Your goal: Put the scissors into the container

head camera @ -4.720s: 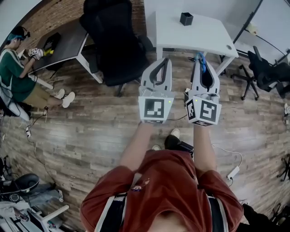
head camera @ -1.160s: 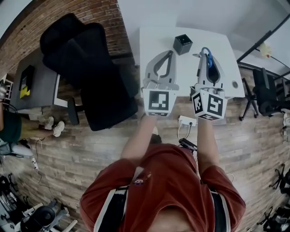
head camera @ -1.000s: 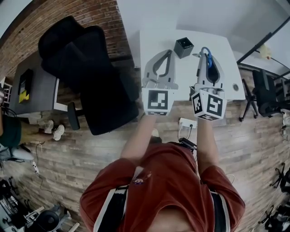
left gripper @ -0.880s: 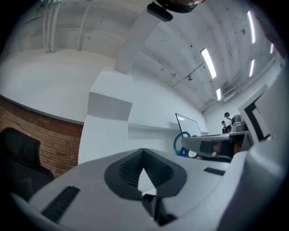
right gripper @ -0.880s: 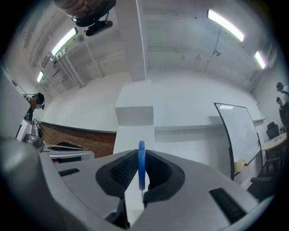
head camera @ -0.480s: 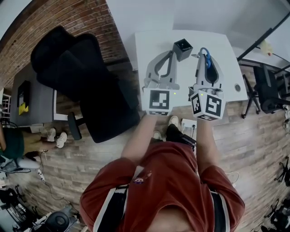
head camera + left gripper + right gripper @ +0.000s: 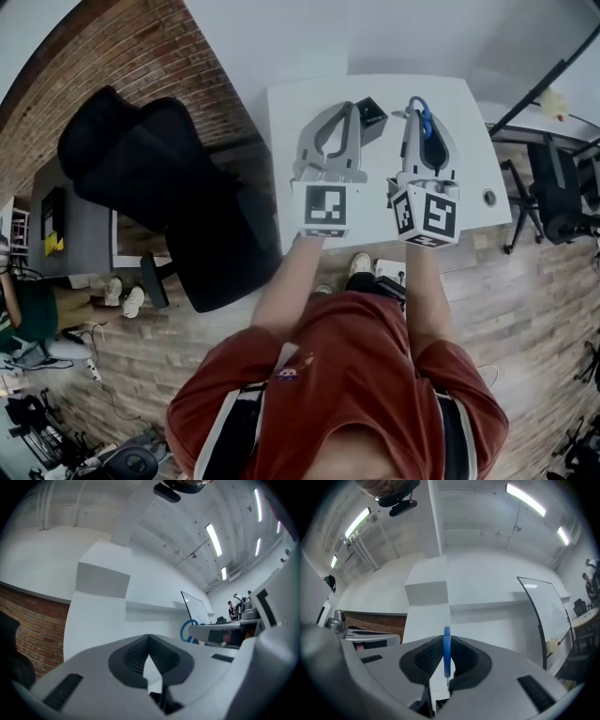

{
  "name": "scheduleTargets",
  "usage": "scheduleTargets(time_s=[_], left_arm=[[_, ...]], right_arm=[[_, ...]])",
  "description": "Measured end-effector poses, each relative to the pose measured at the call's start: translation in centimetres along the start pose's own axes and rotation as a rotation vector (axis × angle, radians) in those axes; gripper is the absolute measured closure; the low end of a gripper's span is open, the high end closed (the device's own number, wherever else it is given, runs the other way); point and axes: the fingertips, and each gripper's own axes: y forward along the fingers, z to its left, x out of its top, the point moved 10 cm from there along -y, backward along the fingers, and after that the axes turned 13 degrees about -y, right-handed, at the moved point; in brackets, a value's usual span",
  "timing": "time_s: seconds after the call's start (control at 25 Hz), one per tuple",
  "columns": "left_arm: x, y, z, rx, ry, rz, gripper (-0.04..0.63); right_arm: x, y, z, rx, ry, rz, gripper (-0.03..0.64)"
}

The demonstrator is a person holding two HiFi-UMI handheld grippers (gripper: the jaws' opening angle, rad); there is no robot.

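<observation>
We stretch both forearms (image 7: pixel 281 286) forward over the table's (image 7: pixel 469 141) near edge. Our right gripper (image 7: pixel 413 108) clamps the scissors (image 7: pixel 446 652) by their blue handle. Our left gripper (image 7: pixel 351 107), closed and empty, hovers by the container (image 7: pixel 374 111).

scissors (image 7: pixel 424 121): blue handles | container (image 7: pixel 375 112): black | table (image 7: pixel 469 127): white | left gripper (image 7: pixel 351 106), right gripper (image 7: pixel 413 103): grey, black ribbed pads, white cubes with black square markers | chair (image 7: pixel 178 206): black | wall (image 7: pixel 122 47): red-brown brick | floor (image 7: pixel 525 309): grey-brown wood planks | shirt (image 7: pixel 347 375): rust red
</observation>
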Motion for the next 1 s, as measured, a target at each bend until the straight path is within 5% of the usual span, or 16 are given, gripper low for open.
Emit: scheduleTargets(time_s=[0.52,1.0], left_arm=[[-2.6,8.8,-1.3,0.074,0.042,0.024,0.583],[-4.5,11.7,0.4,0.129,0.038,0.060,0.584]], right_arm=[[-4.6,6.3,-6.2,0.053,0.064,0.013,0.561],[-6.9,9.5,-6.3,0.122,0.050,0.044,0.561]])
